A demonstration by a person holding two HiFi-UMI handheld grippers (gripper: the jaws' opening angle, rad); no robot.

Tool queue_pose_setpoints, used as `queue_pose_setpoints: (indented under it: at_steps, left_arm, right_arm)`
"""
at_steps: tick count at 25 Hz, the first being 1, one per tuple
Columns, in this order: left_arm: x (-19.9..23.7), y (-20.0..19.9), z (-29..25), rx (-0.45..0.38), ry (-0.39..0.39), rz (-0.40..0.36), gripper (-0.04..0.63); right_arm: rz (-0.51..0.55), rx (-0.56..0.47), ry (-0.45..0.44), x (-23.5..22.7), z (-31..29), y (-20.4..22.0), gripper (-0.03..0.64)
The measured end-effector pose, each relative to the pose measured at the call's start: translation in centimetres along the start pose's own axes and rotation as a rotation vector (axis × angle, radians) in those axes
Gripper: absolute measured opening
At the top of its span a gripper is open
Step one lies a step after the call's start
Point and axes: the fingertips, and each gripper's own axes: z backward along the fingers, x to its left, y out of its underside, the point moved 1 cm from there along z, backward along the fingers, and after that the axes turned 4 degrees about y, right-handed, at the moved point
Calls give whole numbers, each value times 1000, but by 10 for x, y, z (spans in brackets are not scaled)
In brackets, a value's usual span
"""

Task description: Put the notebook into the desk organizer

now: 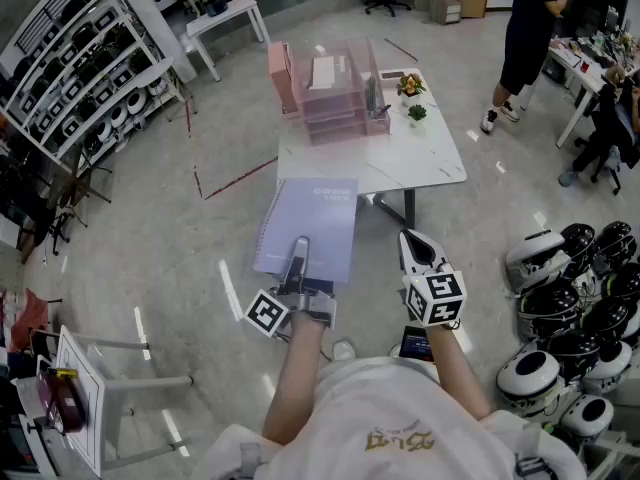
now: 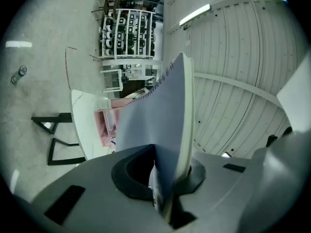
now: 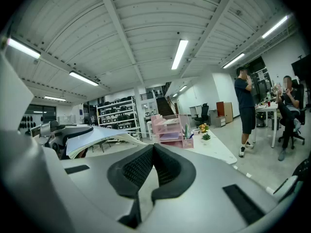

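Notebook [image 1: 310,226] lifted, not yet filed.
The left gripper [image 1: 299,258] clamps its near edge in the air, short of the table [image 1: 425,163] where the pink organizer [image 1: 335,103] stands; the right gripper [image 1: 413,246] is closed and empty.

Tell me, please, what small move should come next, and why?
Probably carry the notebook forward toward the pink desk organizer: the left tongs are shut on its near edge, and the organizer stands farther ahead on the white table.
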Motion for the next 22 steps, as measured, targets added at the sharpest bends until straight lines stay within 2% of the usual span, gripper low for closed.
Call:
queue_pose_setpoints:
  at_steps: [10,22]
  left_arm:
    - [-4,7,-6,3,7,-11,52]
    - [-16,27,-22,-14,22,-25,53]
  right_arm:
    - [22,-22,3,-8,3,-9,11]
    - [-4,-44,-17,-34,6,-20,11]
